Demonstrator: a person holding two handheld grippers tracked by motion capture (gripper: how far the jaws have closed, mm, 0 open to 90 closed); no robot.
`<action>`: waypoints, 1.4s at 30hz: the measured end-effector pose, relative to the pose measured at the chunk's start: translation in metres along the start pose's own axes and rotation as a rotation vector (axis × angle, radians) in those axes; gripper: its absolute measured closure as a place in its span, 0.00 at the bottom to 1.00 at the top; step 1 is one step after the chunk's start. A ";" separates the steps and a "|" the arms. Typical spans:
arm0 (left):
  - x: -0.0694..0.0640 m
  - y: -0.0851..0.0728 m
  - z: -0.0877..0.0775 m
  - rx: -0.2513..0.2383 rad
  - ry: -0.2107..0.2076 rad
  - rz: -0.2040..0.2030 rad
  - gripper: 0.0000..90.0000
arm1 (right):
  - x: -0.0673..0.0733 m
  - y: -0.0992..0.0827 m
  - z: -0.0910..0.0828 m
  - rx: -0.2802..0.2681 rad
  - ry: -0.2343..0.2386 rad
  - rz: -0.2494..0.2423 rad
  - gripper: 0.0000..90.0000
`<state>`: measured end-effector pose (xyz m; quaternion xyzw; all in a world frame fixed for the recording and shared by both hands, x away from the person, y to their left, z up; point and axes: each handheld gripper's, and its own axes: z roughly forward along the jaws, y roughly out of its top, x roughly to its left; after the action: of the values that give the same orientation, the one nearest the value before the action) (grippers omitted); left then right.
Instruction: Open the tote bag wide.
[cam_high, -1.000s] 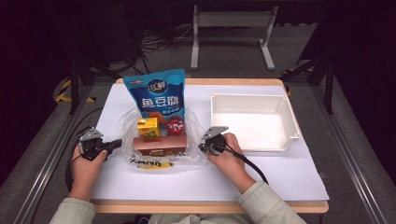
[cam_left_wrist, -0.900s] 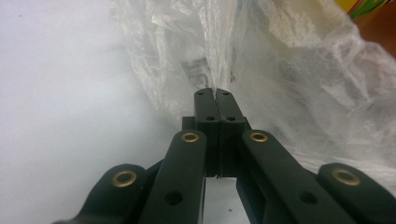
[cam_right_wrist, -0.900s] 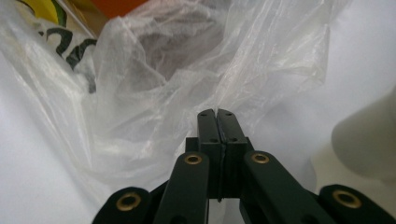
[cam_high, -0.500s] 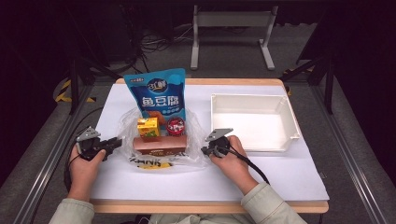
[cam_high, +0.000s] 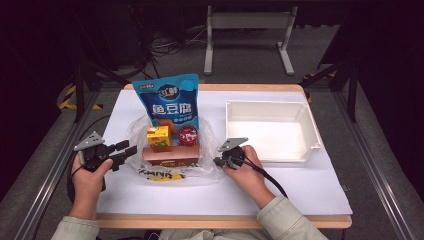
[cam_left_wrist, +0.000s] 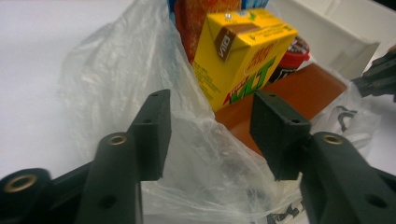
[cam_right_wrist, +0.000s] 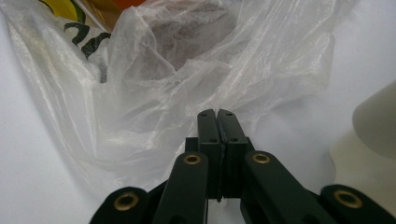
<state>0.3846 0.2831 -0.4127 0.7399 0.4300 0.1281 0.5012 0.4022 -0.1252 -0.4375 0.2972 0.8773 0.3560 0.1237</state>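
White covering spreads over the table (cam_high: 300, 195), dark floor and a metal stand behind it. At centre lies one clear plastic bag (cam_high: 210, 150) holding one blue snack pouch (cam_high: 170, 102) at twelve o'clock, one yellow drink carton (cam_left_wrist: 243, 51), one red-lidded cup (cam_high: 188, 135) and one brown box (cam_high: 171, 155) lying crosswise. One empty white tray (cam_high: 310, 135) sits at three o'clock. The left gripper (cam_high: 125, 151), jaws spread, faces the bag's nine o'clock edge, plastic between its jaws. The right gripper (cam_right_wrist: 218, 122), jaws pressed together, appears to pinch the bag's three o'clock edge; both seem equally near.
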 end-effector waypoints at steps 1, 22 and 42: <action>-0.002 0.000 0.005 0.015 -0.003 -0.012 0.53 | 0.000 0.000 0.000 0.000 0.001 0.000 1.00; 0.013 -0.029 0.021 0.209 0.064 -0.027 1.00 | 0.000 0.000 -0.001 0.003 -0.002 0.002 0.99; 0.017 -0.034 0.021 0.164 0.075 0.017 0.98 | 0.009 0.017 -0.029 -0.179 0.032 -0.036 0.73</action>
<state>0.3911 0.2873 -0.4553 0.7768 0.4512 0.1240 0.4215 0.3903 -0.1255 -0.4049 0.2635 0.8489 0.4356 0.1421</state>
